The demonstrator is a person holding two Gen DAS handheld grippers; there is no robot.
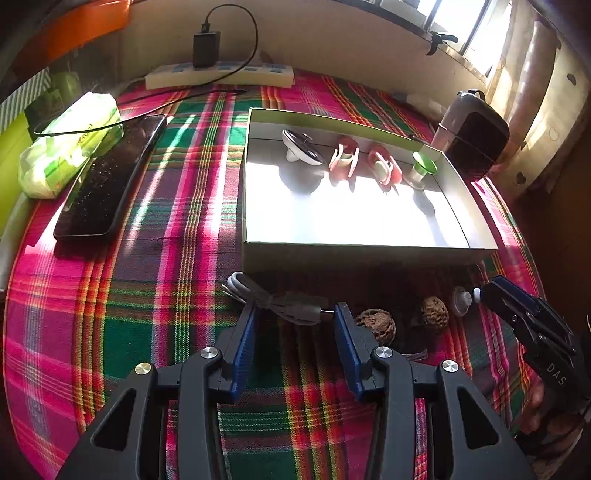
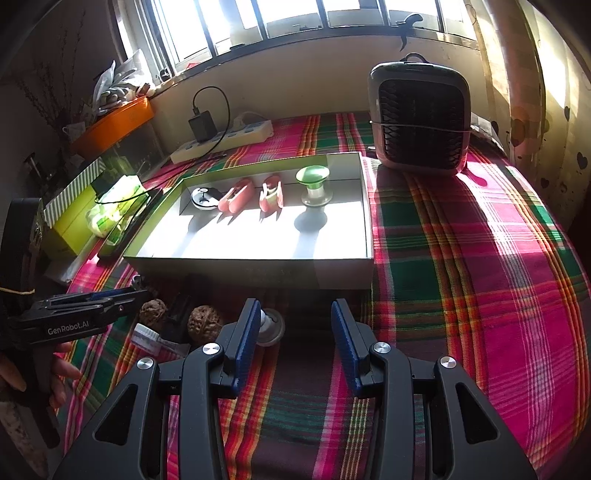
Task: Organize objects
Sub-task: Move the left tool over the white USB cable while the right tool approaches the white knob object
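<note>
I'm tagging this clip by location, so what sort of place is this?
Most likely a room in a home. A plaid cloth covers the surface below a barred window, a power strip with a charger plugged in lies along the wall, and a small portable fan stands beside a curtain.

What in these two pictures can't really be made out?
- Small dark thing between the two walnuts: sits in the box's shadow in both views, kind unclear.
- White knob: right wrist view, partly behind the right gripper's finger.
- Cable: left wrist view, shadowed, left gripper covers part.
- Hand: cut off by the frame edge.
</note>
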